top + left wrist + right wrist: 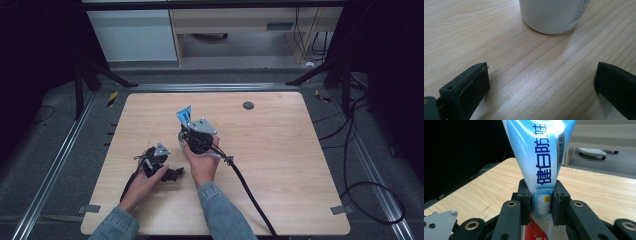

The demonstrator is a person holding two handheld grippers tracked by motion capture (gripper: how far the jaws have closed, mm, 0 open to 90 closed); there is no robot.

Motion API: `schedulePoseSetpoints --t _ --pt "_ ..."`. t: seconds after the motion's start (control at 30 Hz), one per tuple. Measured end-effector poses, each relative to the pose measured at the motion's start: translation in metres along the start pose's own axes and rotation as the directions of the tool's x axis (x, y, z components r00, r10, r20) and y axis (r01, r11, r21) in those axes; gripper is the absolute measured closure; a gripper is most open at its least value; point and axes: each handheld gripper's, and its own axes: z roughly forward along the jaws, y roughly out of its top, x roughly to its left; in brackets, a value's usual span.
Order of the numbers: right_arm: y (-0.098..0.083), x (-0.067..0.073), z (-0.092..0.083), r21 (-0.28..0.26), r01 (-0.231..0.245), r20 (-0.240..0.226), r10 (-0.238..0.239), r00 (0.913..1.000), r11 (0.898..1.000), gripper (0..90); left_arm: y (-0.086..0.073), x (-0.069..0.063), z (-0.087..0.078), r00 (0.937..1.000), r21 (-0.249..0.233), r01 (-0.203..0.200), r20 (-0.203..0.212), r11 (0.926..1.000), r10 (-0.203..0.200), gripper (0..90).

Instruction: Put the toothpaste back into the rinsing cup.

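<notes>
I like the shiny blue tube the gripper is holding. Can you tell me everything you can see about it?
The toothpaste tube is glossy light blue plastic, fading paler, with dark blue Chinese characters running along it and a red part low down. It widens toward its flat crimped end, which points up. The right gripper pinches its narrower part between two black fingers, holding it upright above the wooden table. In the high view its blue end sticks up above the hand, near a white cup.

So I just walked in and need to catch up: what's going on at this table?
A person works at a wooden table with a gripper in each hand. The right gripper is shut on a blue and white tube, holding it upright. The left gripper rests low on the table with its jaws open and nothing between them, facing a white cup close ahead.
</notes>
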Motion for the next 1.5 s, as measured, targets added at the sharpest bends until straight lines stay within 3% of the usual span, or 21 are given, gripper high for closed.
schedulePoseSetpoints --t 0.73,1.07,1.5 --pt "0.0 -0.008 0.003 0.022 -0.031 -0.005 0.031 0.9995 0.999 71.0 0.0 0.0 0.0 1.0 -0.001 0.0 0.001 1.0 0.0 0.0" --pt "0.001 -0.02 0.006 0.044 -0.022 0.005 0.022 0.9997 0.999 68.2 0.0 0.0 0.0 1.0 0.001 0.001 0.002 1.0 -0.001 0.0" --pt "0.001 -0.022 0.007 0.048 -0.007 0.005 0.007 1.0 0.999 64.4 0.0 0.0 0.0 1.0 0.002 0.0 0.002 1.0 0.0 0.0"
